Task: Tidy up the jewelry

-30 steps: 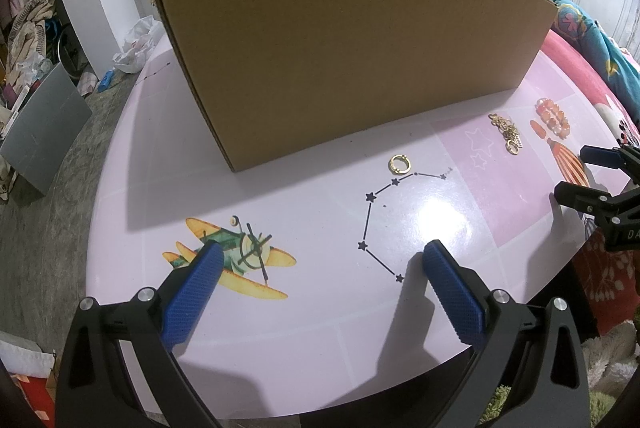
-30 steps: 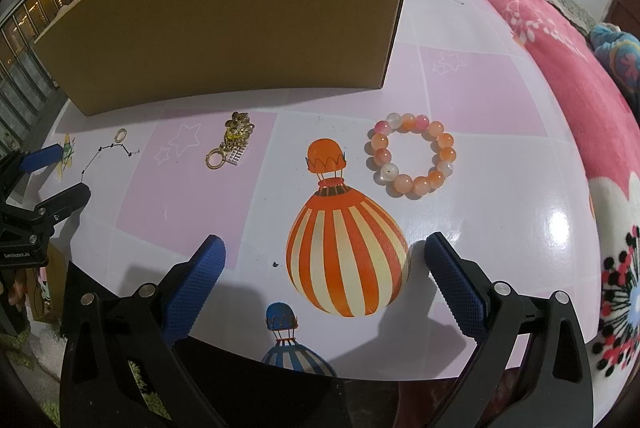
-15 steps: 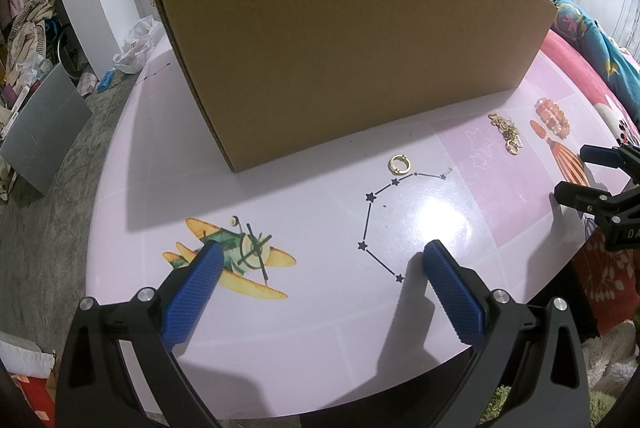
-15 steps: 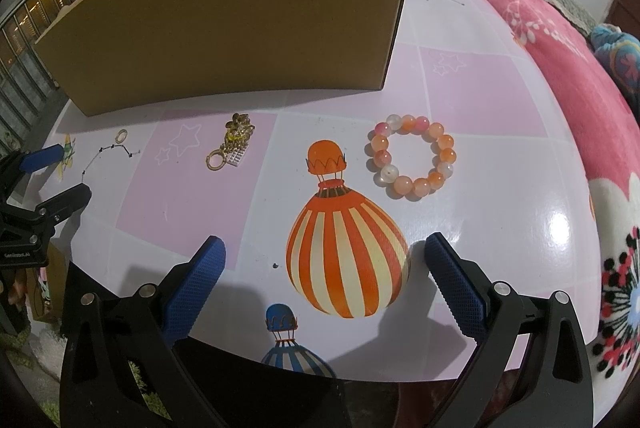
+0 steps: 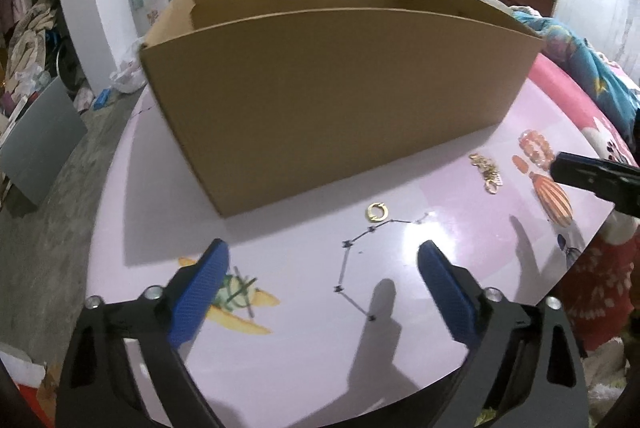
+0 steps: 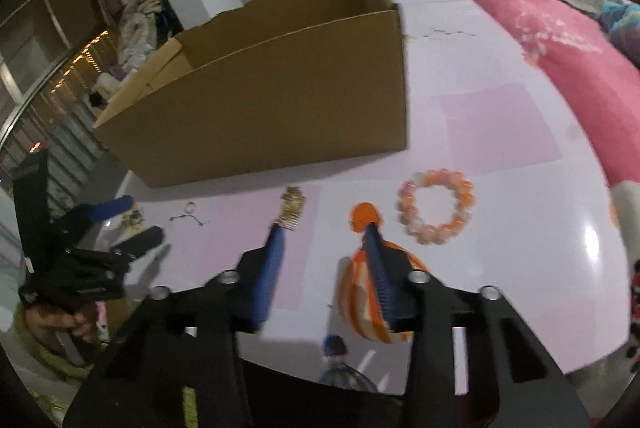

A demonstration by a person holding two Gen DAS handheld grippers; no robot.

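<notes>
Left gripper (image 5: 320, 268) hangs over the pink counter (image 5: 280, 368) with its jaws spread wide and nothing between them. The small gold ring (image 5: 376, 211) lies flat on the counter ahead of the jaws, slightly toward the right blue pad, well short of being between them and just in front of the cardboard box (image 5: 332, 87). It sits at the top end of the printed star-line drawing (image 5: 352, 268). The printed airplane (image 5: 236, 300) is partly hidden under the left pad.

Over to the right gripper (image 6: 324, 232): jaws partly drawn in, a clear gap between the blue pads, gripping nothing. The gold charm cluster (image 6: 293, 209) lies just beyond the tip of the left finger (image 6: 270, 268), close to it, though contact cannot be made out through the blur. The orange and pink bead bracelet (image 6: 437, 205) lies flat off to the right, outside the jaws, beside the top of the printed striped balloon (image 6: 362, 304), which the right pad partly covers. The open box stands behind all three pieces, and none of them touches it. In the right wrist view the left gripper shows at the left edge, held in a hand (image 6: 52, 324).
</notes>
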